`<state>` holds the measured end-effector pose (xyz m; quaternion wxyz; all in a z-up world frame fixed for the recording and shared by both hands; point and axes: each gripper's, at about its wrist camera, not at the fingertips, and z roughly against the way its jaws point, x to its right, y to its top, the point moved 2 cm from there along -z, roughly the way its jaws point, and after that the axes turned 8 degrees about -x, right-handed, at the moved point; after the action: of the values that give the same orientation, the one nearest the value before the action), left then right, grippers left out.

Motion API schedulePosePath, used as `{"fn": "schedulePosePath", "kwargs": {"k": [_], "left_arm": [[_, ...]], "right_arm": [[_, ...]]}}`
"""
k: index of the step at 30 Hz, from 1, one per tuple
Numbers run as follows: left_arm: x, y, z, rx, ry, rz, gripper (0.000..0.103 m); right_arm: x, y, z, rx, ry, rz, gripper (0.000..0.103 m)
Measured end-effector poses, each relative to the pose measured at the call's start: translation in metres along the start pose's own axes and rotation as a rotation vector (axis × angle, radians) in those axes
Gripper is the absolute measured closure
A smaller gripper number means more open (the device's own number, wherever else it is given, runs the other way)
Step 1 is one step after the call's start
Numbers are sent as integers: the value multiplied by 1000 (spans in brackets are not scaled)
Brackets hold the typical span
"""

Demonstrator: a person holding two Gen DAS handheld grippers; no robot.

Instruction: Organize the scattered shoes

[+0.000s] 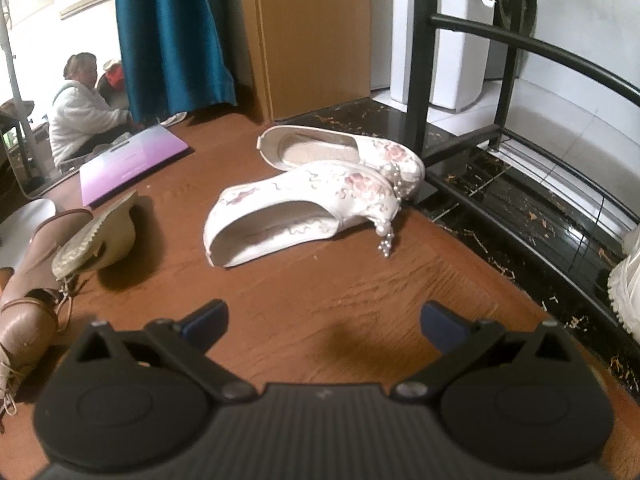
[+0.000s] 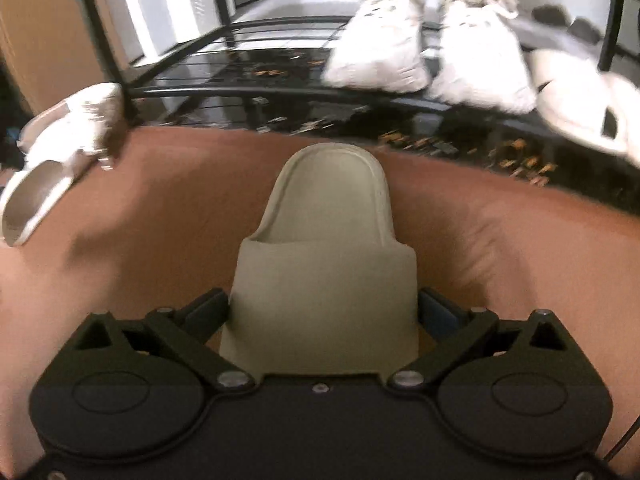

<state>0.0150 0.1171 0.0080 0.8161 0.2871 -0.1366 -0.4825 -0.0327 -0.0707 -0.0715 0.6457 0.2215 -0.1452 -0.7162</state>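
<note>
In the left wrist view, two white embroidered shoes (image 1: 308, 196) with pearl tassels lie on the wooden floor, one on its side, ahead of my left gripper (image 1: 324, 320), which is open and empty. Brown lace-up boots (image 1: 48, 280) lie tipped over at the left. In the right wrist view, my right gripper (image 2: 324, 312) is shut on a beige slipper (image 2: 328, 248), held above the floor facing the black shoe rack (image 2: 240, 92). A pair of white sneakers (image 2: 428, 40) sits on the rack's low shelf. The embroidered shoes also show in this view (image 2: 60, 148) at the left.
A purple flat box (image 1: 132, 160) lies on the floor at back left. A white slipper (image 2: 584, 104) rests at the rack's right. The rack's black frame (image 1: 520, 128) stands to the right of the embroidered shoes. A person (image 1: 80, 108) sits in the background beyond a blue curtain (image 1: 172, 32).
</note>
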Motion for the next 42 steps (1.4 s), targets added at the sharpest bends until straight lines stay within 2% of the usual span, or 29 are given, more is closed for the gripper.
{"fn": "schedulePosePath", "kwargs": {"k": [3,8,12,15,20,22,24,26,28,29,32,33,35,38,41,42], "left_arm": [[-1,0,1,9,4,2,1],[-2,1,2,14,11,3,1],[-4,2,3,13,11,11,1],[-7,3,1,2,18,29,1],[-13,5,-2,-19,25,62,1],[-18,7,-3,-18,24,90,1],[-31,12,-4,-15,25,152,1],[-49,19,-6,-14,19,231,1],[-75,27,-10,3,13,321,1],[-93,33,-13,21,17,372,1],[-140,45,-19,86,45,477,1],[-161,48,-22,127,83,495,1],[-193,53,-31,177,195,466,1],[-216,55,-45,226,267,370,1],[-223,53,-62,239,346,223,1],[-221,50,-71,238,383,134,1]], "right_arm": [[-6,-1,1,-24,30,-93,0],[18,3,23,-49,141,-332,0],[44,-1,66,-5,154,-339,0],[73,-15,106,3,191,-401,0],[112,-58,154,23,364,-499,0],[120,-74,157,106,432,-495,0],[126,-84,158,195,491,-499,0],[122,-79,158,269,526,-524,0],[110,-73,162,351,580,-464,0],[106,-72,163,360,599,-436,0],[90,-75,160,302,686,-378,0],[84,-76,159,273,719,-365,0],[76,-77,157,242,758,-346,0],[65,-75,149,221,750,-357,0],[55,-74,137,169,750,-367,0],[52,-74,135,153,749,-361,0]]}}
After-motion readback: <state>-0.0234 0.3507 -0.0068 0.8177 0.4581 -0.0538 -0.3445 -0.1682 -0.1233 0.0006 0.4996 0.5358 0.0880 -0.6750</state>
